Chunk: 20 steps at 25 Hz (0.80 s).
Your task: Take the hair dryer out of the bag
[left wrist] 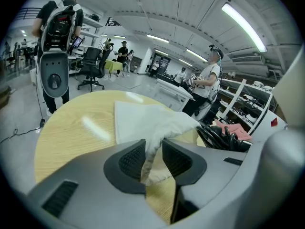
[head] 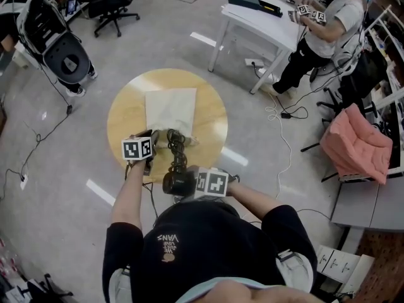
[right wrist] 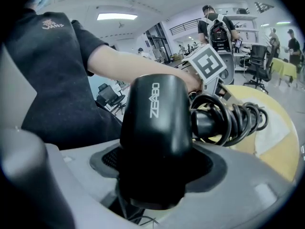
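Note:
A white cloth bag (head: 170,109) lies flat on the round wooden table (head: 120,115). The black hair dryer (head: 177,182) is outside the bag, over the table's near edge, its coiled cord (head: 177,151) trailing back toward the bag's mouth. My right gripper (right wrist: 155,168) is shut on the dryer's body (right wrist: 155,123), and the cord (right wrist: 233,118) is bunched beyond it. My left gripper (left wrist: 153,156) stands at the bag's near edge. A fold of the bag (left wrist: 147,120) hangs loosely between its parted jaws. The cord (left wrist: 221,137) shows at the right of that view.
An office chair with a backpack (head: 60,43) stands at the far left. A white table (head: 259,21) with a person (head: 315,36) beside it is at the far right. Cables (head: 281,125) cross the floor, and a pink cloth (head: 356,144) lies on a chair at the right.

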Tool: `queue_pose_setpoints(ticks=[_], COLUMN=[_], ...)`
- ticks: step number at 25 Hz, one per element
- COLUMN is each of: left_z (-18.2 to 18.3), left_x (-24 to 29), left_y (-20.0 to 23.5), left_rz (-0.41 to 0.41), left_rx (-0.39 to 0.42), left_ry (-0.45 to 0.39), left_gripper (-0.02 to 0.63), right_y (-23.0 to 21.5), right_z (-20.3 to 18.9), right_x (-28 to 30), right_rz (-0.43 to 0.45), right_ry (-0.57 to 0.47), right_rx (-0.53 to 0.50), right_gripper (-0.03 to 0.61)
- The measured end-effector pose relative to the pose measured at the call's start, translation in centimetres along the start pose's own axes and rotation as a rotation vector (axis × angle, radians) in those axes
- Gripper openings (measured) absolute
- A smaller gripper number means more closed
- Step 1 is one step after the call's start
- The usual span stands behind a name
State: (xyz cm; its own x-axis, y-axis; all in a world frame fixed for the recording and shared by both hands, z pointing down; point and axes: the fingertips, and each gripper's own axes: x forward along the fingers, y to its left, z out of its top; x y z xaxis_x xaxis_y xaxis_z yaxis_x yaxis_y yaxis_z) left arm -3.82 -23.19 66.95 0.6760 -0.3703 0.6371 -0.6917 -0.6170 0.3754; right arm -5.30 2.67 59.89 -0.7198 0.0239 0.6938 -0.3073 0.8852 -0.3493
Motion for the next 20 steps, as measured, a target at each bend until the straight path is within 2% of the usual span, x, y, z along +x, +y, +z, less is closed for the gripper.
queue_pose_setpoints(ticks=[6, 12, 20], left_z=[-0.9, -1.1, -1.2], left_x=[-1.8, -3.7, -8.2], left_y=[-0.3, -1.7, -3.8], left_rz=[-0.007, -0.048, -0.072], left_rx=[0.031, 0.036, 0.064], left_ry=[-0.022, -0.09, -0.182], left_gripper=[0.129, 0.129, 0.129], right_y=[0.5, 0.9, 1.7], right_z=[1.1, 1.6, 3.5], right_x=[-0.5, -0.9, -2.2], right_rz=[0.01, 0.01, -0.038], right_ry=[-0.066, -0.127, -0.275], right_rx=[0.036, 0.072, 0.117], right_gripper=[0.357, 0.357, 0.358])
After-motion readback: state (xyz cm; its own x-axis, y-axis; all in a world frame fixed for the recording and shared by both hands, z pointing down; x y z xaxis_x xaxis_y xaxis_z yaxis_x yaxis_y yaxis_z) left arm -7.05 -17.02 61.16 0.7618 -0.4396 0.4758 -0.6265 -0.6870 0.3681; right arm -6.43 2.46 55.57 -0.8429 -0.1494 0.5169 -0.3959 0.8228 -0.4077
